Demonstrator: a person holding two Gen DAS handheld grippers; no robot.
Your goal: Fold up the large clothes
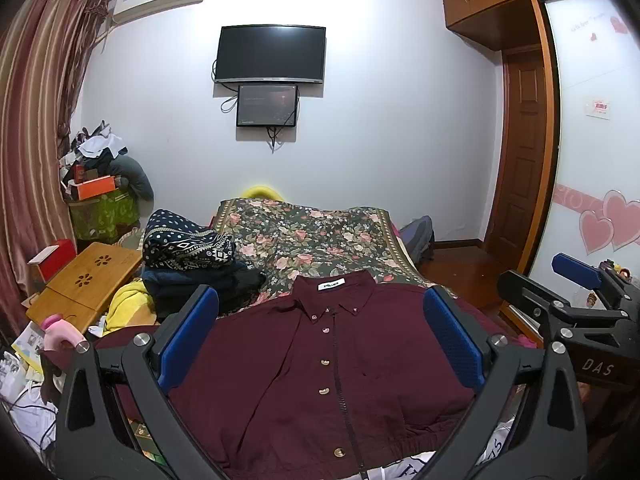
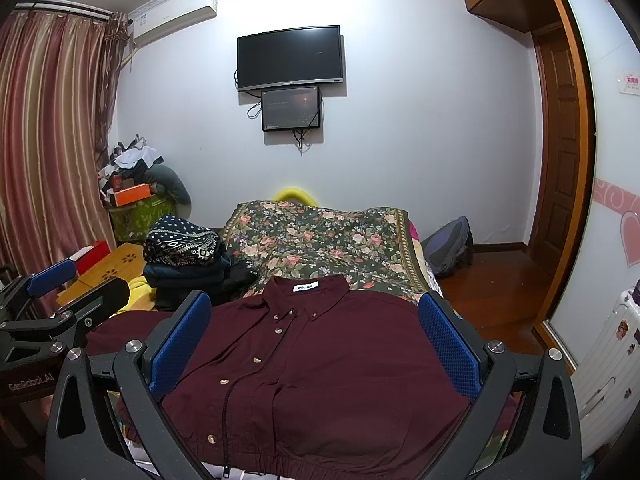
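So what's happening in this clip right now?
A person holding two grippers is set to fold a maroon jacket that lies flat, front up, on the bed. The left gripper and right gripper hover above it with jaws open, holding nothing. A pile of folded clothes sits to the left.

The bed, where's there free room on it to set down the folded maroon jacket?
The floral bedspread beyond the maroon jacket collar lies bare up to the far edge, right of the folded clothes pile. The left side is crowded: that pile, the wooden lap desk and clutter. Both the left gripper and right gripper are open.
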